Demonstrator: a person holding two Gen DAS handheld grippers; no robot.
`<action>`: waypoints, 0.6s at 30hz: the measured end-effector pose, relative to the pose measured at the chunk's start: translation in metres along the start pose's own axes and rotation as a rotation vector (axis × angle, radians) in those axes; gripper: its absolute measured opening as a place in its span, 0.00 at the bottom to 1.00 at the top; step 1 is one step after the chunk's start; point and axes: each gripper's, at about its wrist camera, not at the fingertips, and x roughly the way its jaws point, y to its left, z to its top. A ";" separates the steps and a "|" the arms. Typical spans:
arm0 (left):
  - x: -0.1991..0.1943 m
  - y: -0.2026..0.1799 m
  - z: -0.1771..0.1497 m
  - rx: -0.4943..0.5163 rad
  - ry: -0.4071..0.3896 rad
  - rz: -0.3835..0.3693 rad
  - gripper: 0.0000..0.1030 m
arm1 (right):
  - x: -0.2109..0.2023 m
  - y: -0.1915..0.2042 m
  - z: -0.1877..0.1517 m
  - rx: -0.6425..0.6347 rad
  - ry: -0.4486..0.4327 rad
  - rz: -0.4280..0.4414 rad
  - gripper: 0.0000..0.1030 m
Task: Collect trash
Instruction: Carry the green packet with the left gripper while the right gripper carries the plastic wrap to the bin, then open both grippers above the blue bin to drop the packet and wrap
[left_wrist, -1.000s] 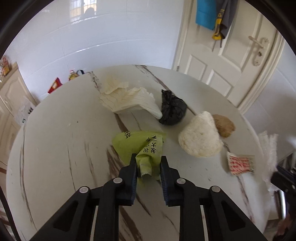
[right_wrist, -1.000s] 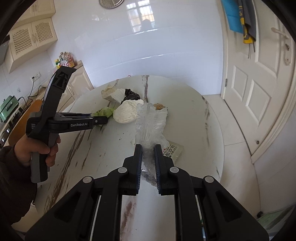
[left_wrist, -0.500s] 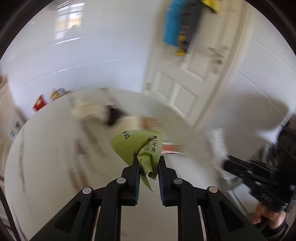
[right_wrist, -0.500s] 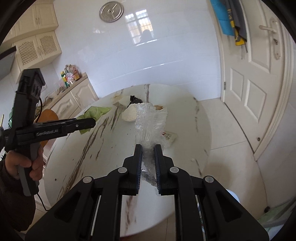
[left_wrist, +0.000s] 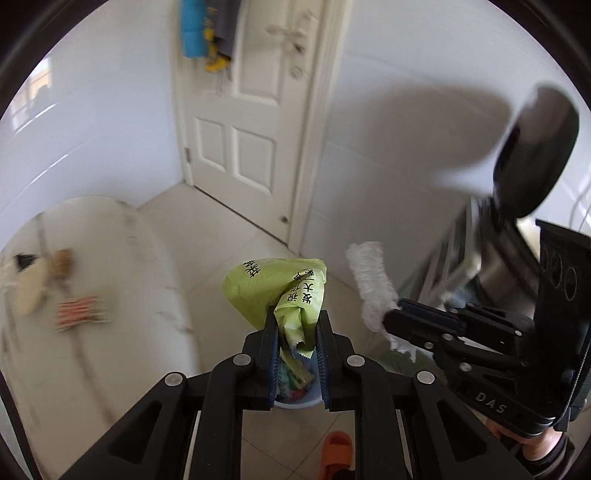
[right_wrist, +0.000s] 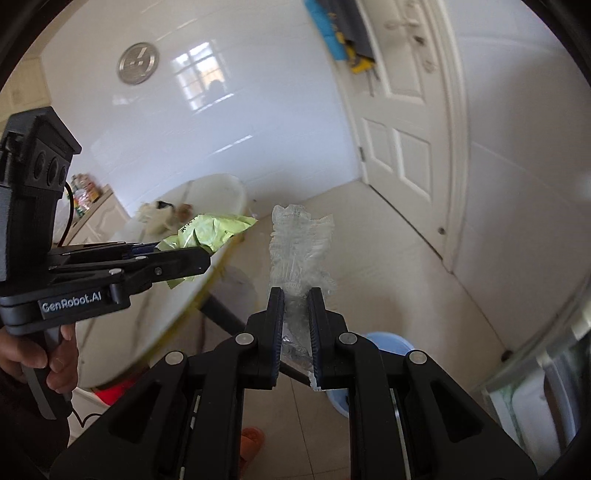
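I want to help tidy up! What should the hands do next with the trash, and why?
Probably lower the left gripper and open it: its fingers pinch the green wrapper right above the blue bin. The right gripper holds clear plastic beside it.

Both views: bright, soft daylight, no hard shadows. Window reflection (right_wrist: 197, 79) glares on the glossy wall tiles at 11 o'clock in the right wrist view. Left wrist view is motion-smeared: table (left_wrist: 140, 266) and its litter at 9 o'clock streak badly, while the green wrapper (left_wrist: 284, 291) at centre stays sharp. Heavy fisheye bending; black vignette rings every edge.
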 end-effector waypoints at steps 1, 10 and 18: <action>0.012 -0.004 0.001 0.006 0.020 -0.004 0.13 | 0.003 -0.010 -0.004 0.017 0.010 -0.004 0.13; 0.122 -0.014 0.012 0.036 0.173 0.051 0.13 | 0.076 -0.086 -0.032 0.170 0.115 -0.002 0.20; 0.191 -0.019 0.027 0.041 0.229 0.075 0.14 | 0.095 -0.123 -0.045 0.221 0.160 -0.036 0.49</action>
